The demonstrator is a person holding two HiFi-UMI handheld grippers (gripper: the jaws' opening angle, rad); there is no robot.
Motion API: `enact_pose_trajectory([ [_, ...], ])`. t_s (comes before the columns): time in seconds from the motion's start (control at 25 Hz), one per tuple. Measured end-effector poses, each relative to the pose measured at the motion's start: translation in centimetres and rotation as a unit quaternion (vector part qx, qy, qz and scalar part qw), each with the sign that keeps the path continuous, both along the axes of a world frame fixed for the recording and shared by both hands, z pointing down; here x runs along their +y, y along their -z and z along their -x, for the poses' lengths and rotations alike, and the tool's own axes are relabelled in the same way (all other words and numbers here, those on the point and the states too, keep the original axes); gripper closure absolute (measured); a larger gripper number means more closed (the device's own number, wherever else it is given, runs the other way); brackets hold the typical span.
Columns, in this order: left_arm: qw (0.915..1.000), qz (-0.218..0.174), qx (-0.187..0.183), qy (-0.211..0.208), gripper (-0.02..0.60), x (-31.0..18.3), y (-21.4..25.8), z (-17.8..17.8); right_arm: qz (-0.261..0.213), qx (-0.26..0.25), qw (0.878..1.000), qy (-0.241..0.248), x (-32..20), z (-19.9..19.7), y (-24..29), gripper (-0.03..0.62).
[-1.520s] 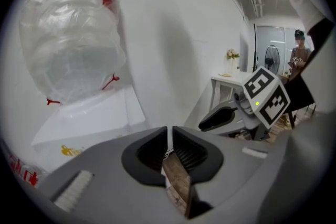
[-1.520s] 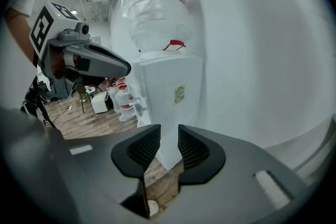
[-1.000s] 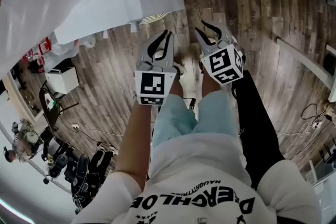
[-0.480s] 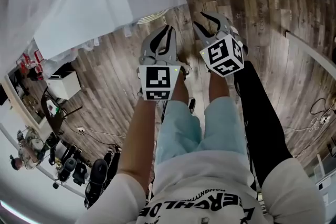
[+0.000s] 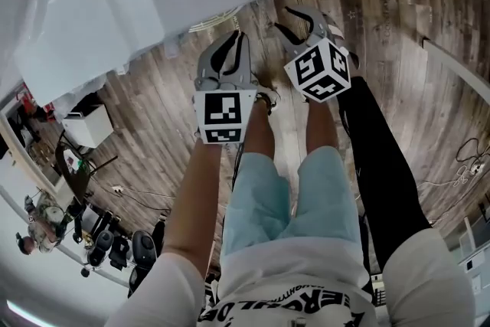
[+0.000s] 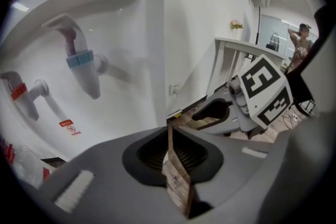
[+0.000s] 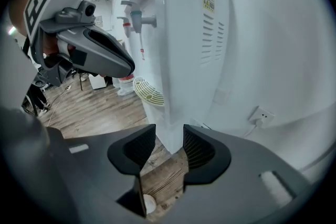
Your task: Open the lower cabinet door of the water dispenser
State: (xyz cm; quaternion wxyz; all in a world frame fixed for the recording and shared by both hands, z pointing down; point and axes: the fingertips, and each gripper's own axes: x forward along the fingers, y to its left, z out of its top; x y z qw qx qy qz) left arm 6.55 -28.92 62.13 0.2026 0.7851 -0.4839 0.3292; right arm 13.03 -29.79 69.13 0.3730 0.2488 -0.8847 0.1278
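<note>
Left gripper point(image 6: 169, 131) jaws almost together, empty; right gripper point(image 7: 169, 136) jaws, just opening, stand apart, empty, before the dispenser point(image 7: 184, 34) corner.

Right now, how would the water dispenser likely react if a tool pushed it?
The water dispenser stands tall and narrow on the wooden floor, so a high push might rock it. It looks rigid, but its glossy white finish is probably slippery. The blue tap looks thin, likely fragile.

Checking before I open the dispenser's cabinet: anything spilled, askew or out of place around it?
No spill or damage shows. One oddity: a round white grille sits on the wood floor beside the base of the water dispenser.
</note>
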Motion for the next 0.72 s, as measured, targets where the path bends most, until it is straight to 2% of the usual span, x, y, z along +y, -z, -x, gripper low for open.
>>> enact_pose_trajectory([
  [0.36,1.0000,-0.005,-0.004,-0.002,0.526,-0.9,-2.5,0.9,-0.023,0.015,0.999,0.022,-1.7,2.1,-3.0,0.444],
  [0.72,0.9999,-0.004,-0.011,0.001,0.526,-1.4,-4.3,2.0,-0.010,0.033,0.998,0.061,-1.8,4.5,-6.2,0.422],
])
